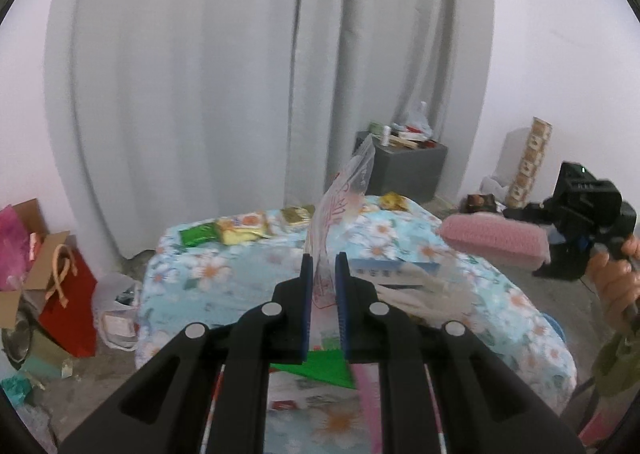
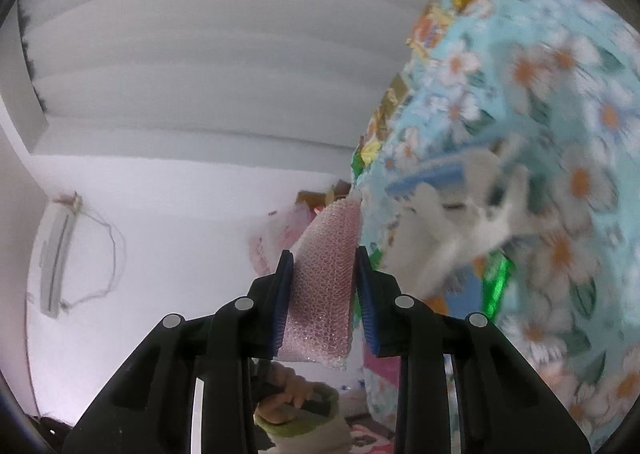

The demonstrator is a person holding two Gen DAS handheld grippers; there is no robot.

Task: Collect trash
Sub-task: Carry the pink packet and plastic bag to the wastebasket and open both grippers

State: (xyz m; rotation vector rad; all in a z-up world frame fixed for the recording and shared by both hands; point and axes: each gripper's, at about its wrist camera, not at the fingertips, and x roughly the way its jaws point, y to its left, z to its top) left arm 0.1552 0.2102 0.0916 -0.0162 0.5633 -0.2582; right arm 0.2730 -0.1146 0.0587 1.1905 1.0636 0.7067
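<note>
A thin clear plastic bag [image 1: 344, 193] with pink print is pinched between the nearly closed jaws of the left gripper [image 1: 324, 274], its free end standing up over the flowered bedcover [image 1: 224, 282]. It is best kept clamped firmly and held high, so that its mouth can be found for whatever goes in.

In the right wrist view a folded piece of pink bubble wrap [image 2: 326, 274] is gripped between the jaws of the right gripper [image 2: 324, 290]. That grip ought to be kept until the wrap is over the bag, since the light sheet would probably drift if let go early.

Just past the jaws, on the bed, a white crumpled wrapper [image 1: 424, 294] and a blue-edged packet lie loose; these look like the next pieces to be lifted.

Farther back, a green foil packet [image 1: 198, 236], a yellow snack packet [image 1: 240, 230] and a gold wrapper [image 1: 394, 201] are lined along the far edge, to be reached last.
</note>
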